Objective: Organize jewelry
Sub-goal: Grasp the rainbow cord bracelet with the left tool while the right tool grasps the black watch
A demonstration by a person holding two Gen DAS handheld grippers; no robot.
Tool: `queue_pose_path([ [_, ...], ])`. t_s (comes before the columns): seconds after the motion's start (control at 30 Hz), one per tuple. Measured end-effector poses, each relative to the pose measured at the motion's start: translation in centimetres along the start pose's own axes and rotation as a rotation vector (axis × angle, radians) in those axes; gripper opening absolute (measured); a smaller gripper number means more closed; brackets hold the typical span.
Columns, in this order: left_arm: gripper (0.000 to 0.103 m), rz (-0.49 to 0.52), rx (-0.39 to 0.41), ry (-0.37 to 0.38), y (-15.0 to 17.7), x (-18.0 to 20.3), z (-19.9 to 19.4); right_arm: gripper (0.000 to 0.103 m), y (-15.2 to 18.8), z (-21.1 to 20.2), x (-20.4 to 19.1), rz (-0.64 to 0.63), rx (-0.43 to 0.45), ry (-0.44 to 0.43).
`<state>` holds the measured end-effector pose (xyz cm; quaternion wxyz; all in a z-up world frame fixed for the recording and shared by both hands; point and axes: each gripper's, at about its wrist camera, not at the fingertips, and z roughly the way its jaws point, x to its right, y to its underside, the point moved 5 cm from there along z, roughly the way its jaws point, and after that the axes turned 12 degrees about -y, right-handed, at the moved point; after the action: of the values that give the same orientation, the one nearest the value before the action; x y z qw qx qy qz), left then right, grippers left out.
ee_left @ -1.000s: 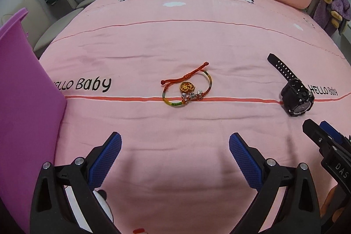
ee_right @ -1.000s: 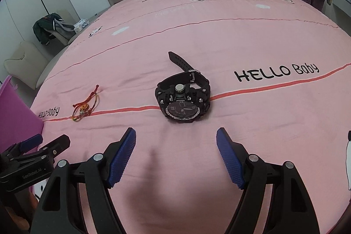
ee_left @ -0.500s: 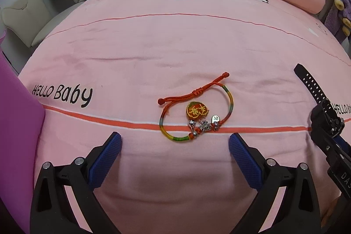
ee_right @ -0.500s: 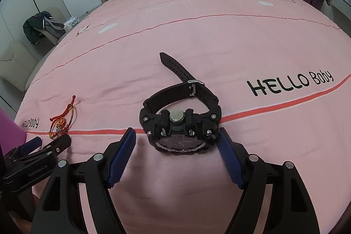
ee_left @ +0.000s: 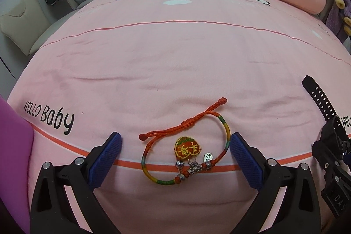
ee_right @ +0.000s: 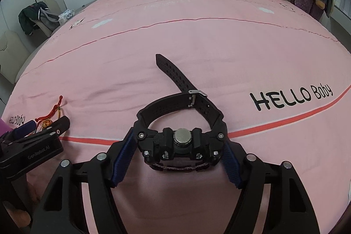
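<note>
Starting stage: 0 of 2 pieces stowed. Left tool [ee_left: 175,155] wide, straddling bracelet [ee_left: 186,152] on bed [ee_left: 175,54]. Right tool [ee_right: 178,160] narrowed against watch [ee_right: 178,144], grip unconfirmed; both lie on bed.

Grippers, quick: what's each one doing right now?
Left gripper: open, straddling the bracelet.
Right gripper: pads against the watch; firm grip cannot be told.

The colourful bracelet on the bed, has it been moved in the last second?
No. The bracelet lies across the same red stripe right of the HELLO Baby print; it looks bigger only because the open left gripper came closer.
</note>
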<state>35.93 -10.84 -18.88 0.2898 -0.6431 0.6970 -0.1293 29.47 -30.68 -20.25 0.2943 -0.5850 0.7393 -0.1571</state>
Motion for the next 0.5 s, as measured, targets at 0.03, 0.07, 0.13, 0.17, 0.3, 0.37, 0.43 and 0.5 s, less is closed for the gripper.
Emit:
queue_pose_path([
  [0.03,0.094,-0.001,-0.001,0.002,-0.1,0.0,0.1,0.065,0.0,0.0,0.0,0.004,0.002,-0.007],
  [0.07,0.092,-0.001,-0.003,0.010,-0.1,0.0,0.0,0.065,0.0,-0.1,0.1,0.006,0.002,-0.011],
  [0.13,0.073,-0.001,0.001,0.030,-0.1,0.1,-0.3,0.064,0.0,-0.2,0.1,0.003,0.004,-0.015],
  [0.17,0.067,0.002,0.007,0.033,0.0,0.2,-0.6,0.064,0.0,-0.3,0.0,0.002,0.006,-0.018],
  [0.3,0.021,0.008,0.008,0.071,0.4,0.6,-1.6,0.064,0.1,-0.7,-0.1,-0.003,0.017,-0.042],
  [0.37,0.021,0.006,0.005,0.078,0.6,0.6,-2.0,0.064,0.3,-1.2,-0.1,-0.009,0.024,-0.056],
  [0.43,0.021,0.000,0.000,0.100,1.0,0.4,-2.6,0.064,0.5,-1.7,0.1,-0.012,0.031,-0.066],
  [0.5,0.020,-0.001,-0.004,0.114,1.4,0.1,-3.3,0.064,0.8,-2.2,-0.1,-0.009,0.036,-0.076],
])
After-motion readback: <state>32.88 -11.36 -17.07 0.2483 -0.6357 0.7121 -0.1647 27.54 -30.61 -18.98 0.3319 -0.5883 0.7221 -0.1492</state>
